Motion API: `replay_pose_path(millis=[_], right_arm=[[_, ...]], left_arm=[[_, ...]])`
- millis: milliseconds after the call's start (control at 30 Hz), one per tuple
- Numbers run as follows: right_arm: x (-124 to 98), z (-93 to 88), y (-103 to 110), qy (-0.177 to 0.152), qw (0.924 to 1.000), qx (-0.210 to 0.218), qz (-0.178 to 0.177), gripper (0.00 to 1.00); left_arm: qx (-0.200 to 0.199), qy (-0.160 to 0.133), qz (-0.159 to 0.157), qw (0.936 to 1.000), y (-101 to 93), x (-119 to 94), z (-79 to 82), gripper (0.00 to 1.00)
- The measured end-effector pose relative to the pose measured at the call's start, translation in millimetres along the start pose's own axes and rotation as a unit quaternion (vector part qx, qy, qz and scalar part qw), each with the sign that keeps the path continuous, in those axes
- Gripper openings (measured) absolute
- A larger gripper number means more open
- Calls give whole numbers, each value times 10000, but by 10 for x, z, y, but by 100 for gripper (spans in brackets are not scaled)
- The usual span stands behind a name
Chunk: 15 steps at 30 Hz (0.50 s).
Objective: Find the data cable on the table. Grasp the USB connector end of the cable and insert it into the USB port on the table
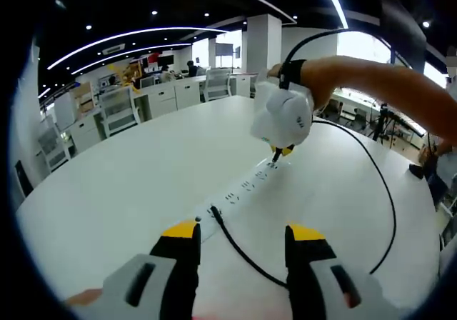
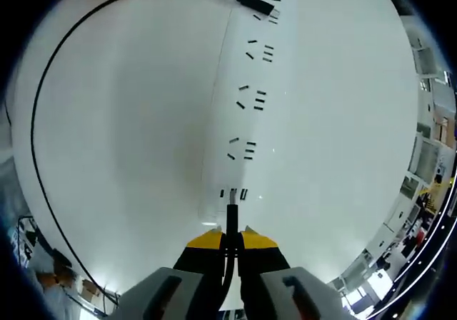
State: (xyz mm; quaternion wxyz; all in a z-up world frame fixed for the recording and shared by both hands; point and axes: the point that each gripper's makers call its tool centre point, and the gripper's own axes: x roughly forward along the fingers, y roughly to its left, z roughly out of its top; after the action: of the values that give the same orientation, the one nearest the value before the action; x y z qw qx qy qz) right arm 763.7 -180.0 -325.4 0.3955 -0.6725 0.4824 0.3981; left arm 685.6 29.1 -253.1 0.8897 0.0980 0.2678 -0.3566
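Both views over power strip (image 1: 243,188)

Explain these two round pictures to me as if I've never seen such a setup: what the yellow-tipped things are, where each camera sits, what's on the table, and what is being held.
No robot here: a person carries a hand-held gripper in each hand, and a fisheye camera rides on each one, looking forward along its two yellow-tipped fingers.

In the left gripper view, the left gripper hangs open and empty over a white table. The right gripper, held at arm's length, shows further on.

In the right gripper view, the right gripper is shut on the USB connector of a black data cable, its tip right at a port of the white power strip. The cable's other end lies by the strip's far end.
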Motion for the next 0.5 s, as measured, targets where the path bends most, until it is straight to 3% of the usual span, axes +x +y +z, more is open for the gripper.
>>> replay_pose_path(millis=[400, 500], right_arm=[[61, -52, 27, 209, 9998, -13, 3, 9], [84, -68, -11, 405, 9991, -95, -46, 9]], left_arm=[[-2, -4, 2, 10000, 1, 0, 11, 47], [0, 5, 4, 10000, 2, 0, 11, 47]])
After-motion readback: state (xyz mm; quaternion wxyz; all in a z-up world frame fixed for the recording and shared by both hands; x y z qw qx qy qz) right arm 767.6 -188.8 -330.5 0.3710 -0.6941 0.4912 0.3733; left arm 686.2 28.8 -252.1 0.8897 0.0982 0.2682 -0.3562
